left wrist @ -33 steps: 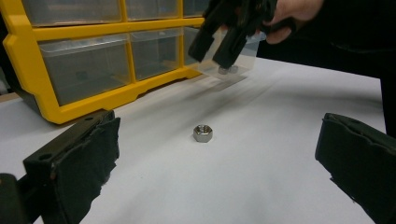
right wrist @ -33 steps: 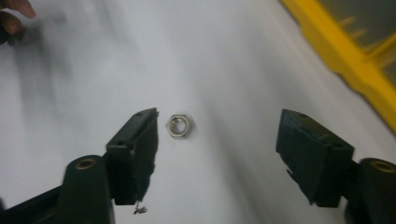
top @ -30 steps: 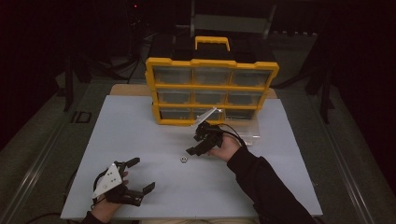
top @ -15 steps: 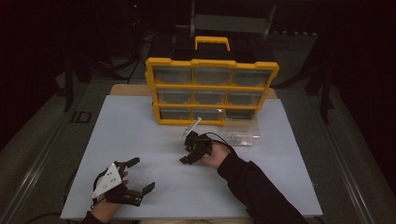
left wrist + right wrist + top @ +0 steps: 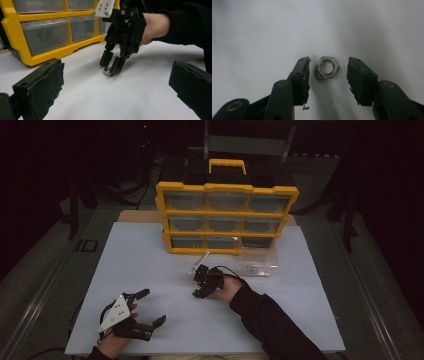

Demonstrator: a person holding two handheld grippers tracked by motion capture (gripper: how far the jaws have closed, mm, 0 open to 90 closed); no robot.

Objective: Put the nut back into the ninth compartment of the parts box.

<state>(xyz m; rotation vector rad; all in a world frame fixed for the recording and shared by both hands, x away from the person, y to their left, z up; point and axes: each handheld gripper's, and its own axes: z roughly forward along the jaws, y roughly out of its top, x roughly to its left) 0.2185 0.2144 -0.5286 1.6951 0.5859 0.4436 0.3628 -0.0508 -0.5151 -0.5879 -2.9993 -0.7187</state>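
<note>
Steel, a small hex nut (image 5: 327, 67) lies flat on the white table (image 5: 150, 260) between my right gripper's (image 5: 328, 75) parted jaws, not yet pinched. I judge the pickup is just starting; closing and lifting remain. My left gripper (image 5: 142, 312) rests wide open, empty, near the table's front edge.

No text, label, brand, number or sign can be read anywhere.

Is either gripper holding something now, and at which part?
Nothing is held. The right gripper is open, its fingers on either side of the nut lying on the table. The left gripper is open too.
</note>
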